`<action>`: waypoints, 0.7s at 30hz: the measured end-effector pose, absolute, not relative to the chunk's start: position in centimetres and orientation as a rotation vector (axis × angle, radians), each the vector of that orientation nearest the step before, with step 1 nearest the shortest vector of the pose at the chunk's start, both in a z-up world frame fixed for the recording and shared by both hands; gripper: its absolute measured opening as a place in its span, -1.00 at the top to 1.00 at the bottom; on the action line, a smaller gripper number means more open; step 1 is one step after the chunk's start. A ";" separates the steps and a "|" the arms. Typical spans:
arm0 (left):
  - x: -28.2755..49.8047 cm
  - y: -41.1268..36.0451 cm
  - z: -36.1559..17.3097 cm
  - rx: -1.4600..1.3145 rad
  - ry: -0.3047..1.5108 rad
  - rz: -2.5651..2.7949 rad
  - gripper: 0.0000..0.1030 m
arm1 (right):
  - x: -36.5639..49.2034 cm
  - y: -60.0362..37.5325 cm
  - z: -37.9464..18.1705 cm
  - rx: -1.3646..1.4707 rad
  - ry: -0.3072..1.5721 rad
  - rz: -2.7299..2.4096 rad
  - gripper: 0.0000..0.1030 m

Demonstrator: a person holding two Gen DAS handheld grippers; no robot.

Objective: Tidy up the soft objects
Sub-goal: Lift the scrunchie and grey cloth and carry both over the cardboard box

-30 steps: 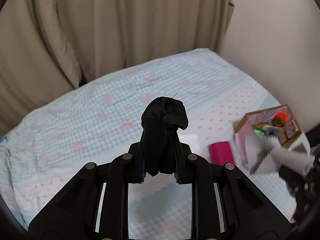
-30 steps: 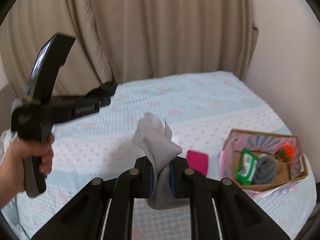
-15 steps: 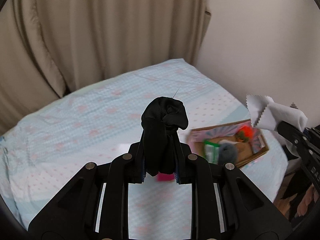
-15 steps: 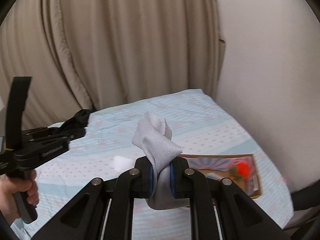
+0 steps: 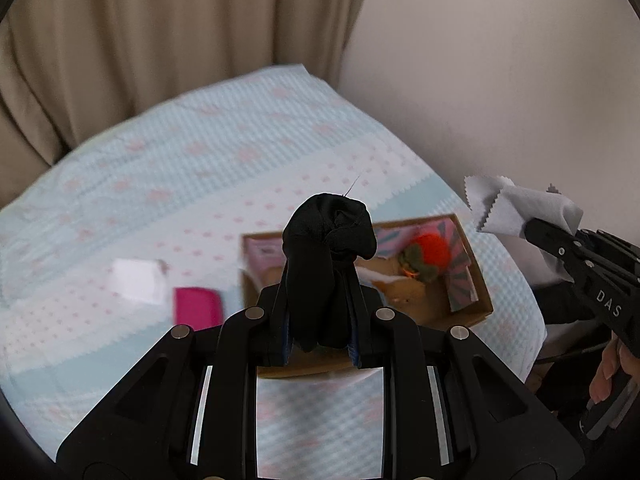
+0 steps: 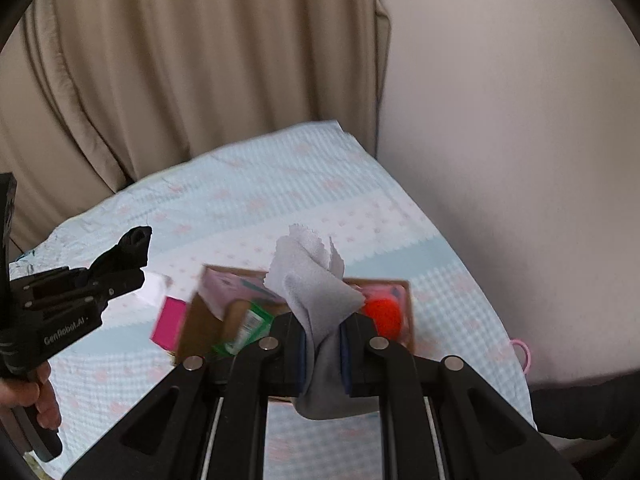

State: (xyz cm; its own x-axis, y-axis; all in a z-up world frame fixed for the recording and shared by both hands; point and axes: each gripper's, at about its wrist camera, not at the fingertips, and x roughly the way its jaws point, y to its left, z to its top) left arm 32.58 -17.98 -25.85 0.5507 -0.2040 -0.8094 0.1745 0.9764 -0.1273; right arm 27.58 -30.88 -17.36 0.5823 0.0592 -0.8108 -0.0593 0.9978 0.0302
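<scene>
Left wrist — one black sock (image 5: 329,264), one box (image 5: 474,276)

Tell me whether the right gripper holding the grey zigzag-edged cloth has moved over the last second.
Yes. The right gripper with its grey zigzag-edged cloth has swung right and now sits over the open cardboard box, which earlier lay off to its right on the bed.

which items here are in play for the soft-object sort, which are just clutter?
In play:
left gripper holding black cloth
right gripper holding grey cloth
cardboard box

Clutter:
pink hair tie
curtain
</scene>
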 end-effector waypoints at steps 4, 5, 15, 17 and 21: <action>34.5 -20.8 -29.2 -0.027 1.023 -0.238 0.65 | 28.9 -33.2 -20.1 0.023 1.005 0.071 0.77; 35.2 -21.6 -30.3 -0.022 1.042 -0.242 0.65 | 29.3 -33.8 -21.0 0.031 1.023 0.076 0.77; 39.4 -25.7 -37.9 0.052 1.193 -0.243 0.65 | 31.0 -35.4 -29.0 0.072 1.154 0.139 0.77; 39.6 -25.6 -38.5 0.052 1.211 -0.237 0.65 | 30.8 -35.3 -29.9 0.061 1.166 0.150 0.77; 40.0 -25.6 -38.1 0.075 1.209 -0.232 0.55 | 30.4 -34.6 -30.6 0.033 1.177 0.180 0.77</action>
